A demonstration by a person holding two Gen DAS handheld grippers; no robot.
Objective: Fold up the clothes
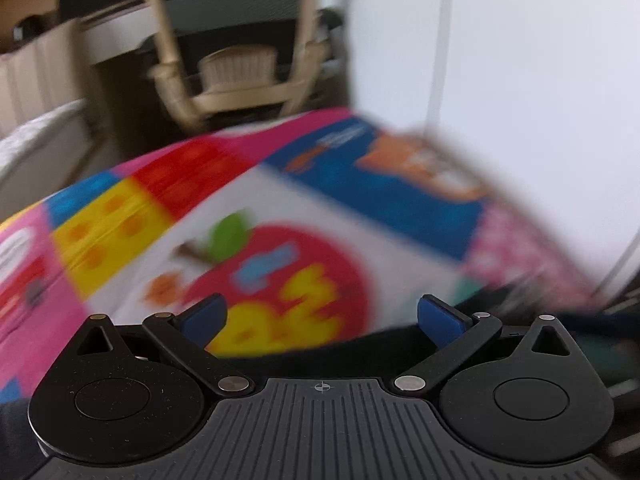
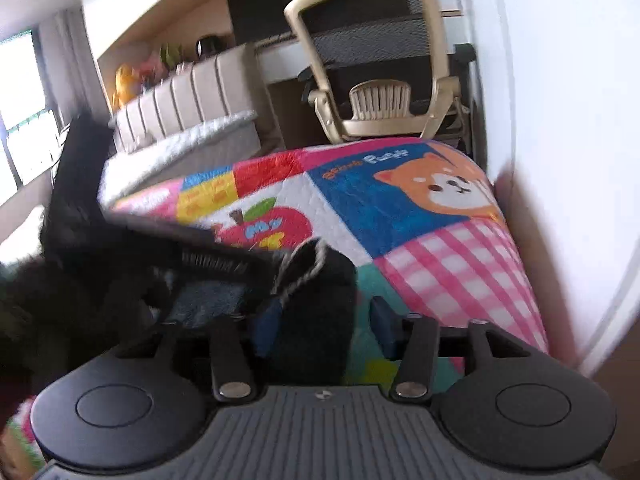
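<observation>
Left hand-held gripper [image 1: 320, 316] wide open, empty, over colourful patchwork quilt [image 1: 280, 208]. Right hand-held gripper [image 2: 324, 320] part open around black fuzzy garment [image 2: 320, 300], pads not pressing.

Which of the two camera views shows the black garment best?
The right wrist view shows the black garment best: it fills the lower left, and a fold with a grey striped edge lies between the fingers of the right gripper. The left wrist view shows only a dark blurred strip of it by the left gripper.
</observation>
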